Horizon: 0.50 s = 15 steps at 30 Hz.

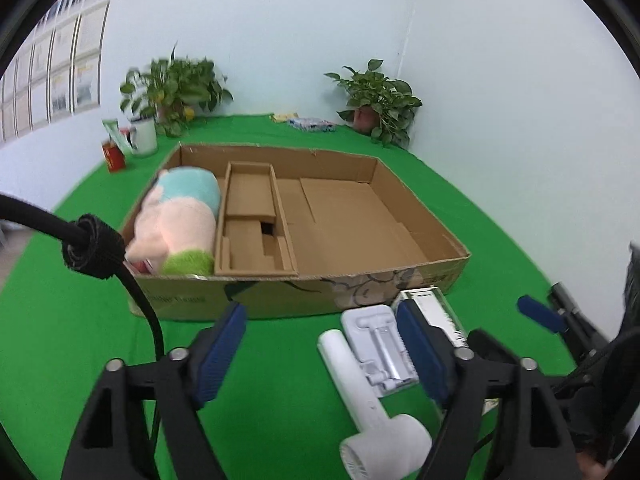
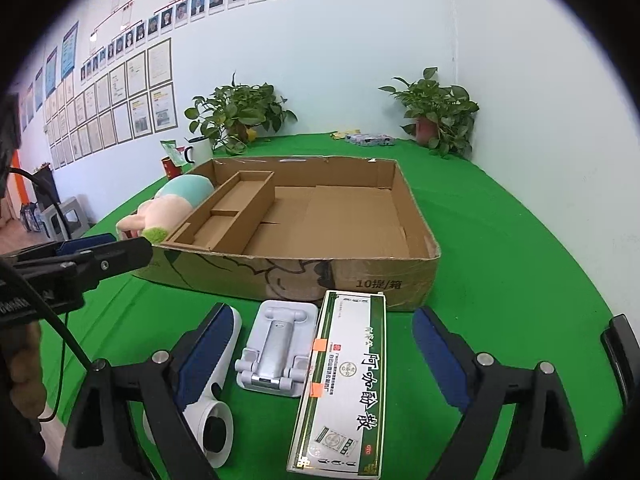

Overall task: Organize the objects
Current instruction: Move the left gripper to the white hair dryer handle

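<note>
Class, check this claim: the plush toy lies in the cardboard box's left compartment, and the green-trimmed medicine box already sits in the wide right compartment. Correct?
Not quite. The medicine box lies on the green cloth in front of the cardboard box, as the right wrist view shows. The plush toy is in the left compartment.

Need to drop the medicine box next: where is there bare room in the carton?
The carton's large right compartment is bare, bordered by the divider insert and right wall. The left section is filled by the plush toy. Outside the front wall, the hair dryer, phone stand and medicine box crowd together.
</note>
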### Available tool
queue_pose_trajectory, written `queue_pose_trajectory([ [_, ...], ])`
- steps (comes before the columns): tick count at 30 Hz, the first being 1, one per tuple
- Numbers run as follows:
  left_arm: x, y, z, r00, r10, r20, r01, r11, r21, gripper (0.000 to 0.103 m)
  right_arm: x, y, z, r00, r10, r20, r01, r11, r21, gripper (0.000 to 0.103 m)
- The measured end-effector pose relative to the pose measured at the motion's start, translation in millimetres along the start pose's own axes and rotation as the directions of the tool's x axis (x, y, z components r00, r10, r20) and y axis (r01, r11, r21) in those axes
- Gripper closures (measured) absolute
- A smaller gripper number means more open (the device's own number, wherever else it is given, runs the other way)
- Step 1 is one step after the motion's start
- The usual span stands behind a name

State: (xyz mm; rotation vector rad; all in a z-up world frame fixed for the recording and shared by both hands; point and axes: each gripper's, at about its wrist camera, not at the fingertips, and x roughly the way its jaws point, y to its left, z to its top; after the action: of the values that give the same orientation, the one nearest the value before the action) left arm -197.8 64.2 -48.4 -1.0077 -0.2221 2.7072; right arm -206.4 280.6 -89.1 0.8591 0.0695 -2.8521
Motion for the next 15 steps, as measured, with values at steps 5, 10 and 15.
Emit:
queue_pose_trajectory([
  [5, 27.7, 19.3, -7.4, 0.986, -0.120, -0.114, 0.110, 0.990, -0.087, 0.025, 7.3, 9.3, -17.4, 0.992, 0.100, -0.073, -0.102, 0.994, -0.030, 0.012],
  [10, 59.8, 30.0, -23.2, 0.945, -0.252, -0.210, 0.220, 0.962, -0.162, 0.025, 5.1, 31.2, -44.5, 0.963, 0.238, -0.130, -0.246, 0.968, -0.055, 0.012],
  [15, 90.6, 30.5, -33.9, 0.892, -0.355, -0.279, 0.299, 0.928, -0.224, 0.027, 5.2, 54.4, -64.1, 0.944, 0.275, -0.183, -0.289, 0.956, -0.056, 0.012],
])
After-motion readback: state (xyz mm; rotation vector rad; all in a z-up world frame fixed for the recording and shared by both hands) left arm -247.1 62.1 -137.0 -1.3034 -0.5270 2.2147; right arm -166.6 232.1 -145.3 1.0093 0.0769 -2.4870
